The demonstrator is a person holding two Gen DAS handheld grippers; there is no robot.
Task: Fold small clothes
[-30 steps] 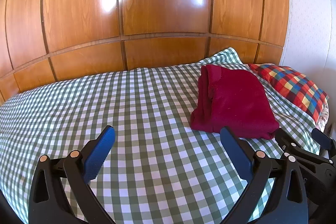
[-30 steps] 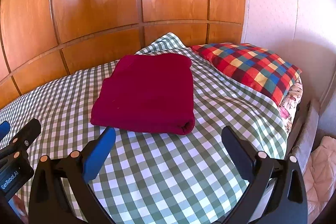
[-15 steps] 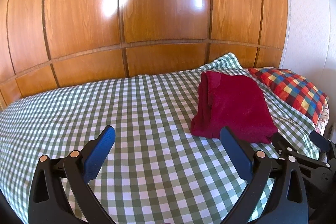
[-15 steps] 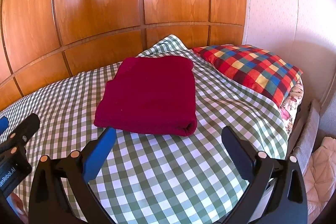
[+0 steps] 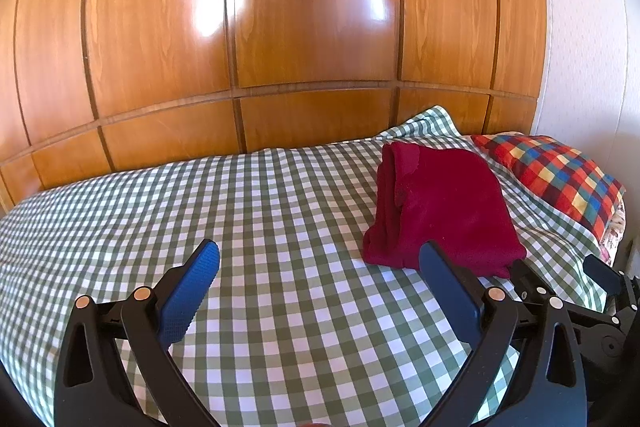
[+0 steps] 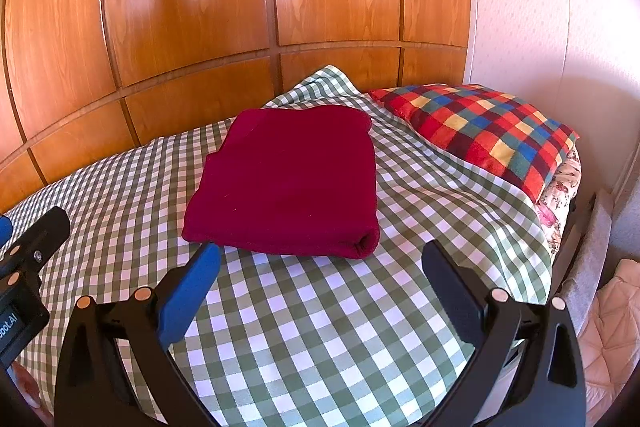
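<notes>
A dark red garment (image 6: 288, 183) lies folded into a thick rectangle on the green-checked bed cover (image 6: 320, 327). In the left wrist view the same garment (image 5: 444, 215) sits to the right, its stacked layers facing left. My left gripper (image 5: 320, 259) is open and empty, held above the cover to the left of the garment and short of it. My right gripper (image 6: 320, 259) is open too, hovering just in front of the garment's near edge, with nothing between its fingers. Each gripper shows at the edge of the other's view.
A multicoloured checked pillow (image 6: 488, 131) lies right of the garment, near the bed's right edge. A glossy wooden panelled headboard (image 5: 312, 27) rises behind the bed. A pale wall (image 6: 540, 7) stands at the right, with pinkish quilted fabric (image 6: 612, 327) on the floor beside the bed.
Both grippers have drawn back and risen slightly, so the garment sits a little farther away in each view. The garment itself has not moved. Both stayed open.
</notes>
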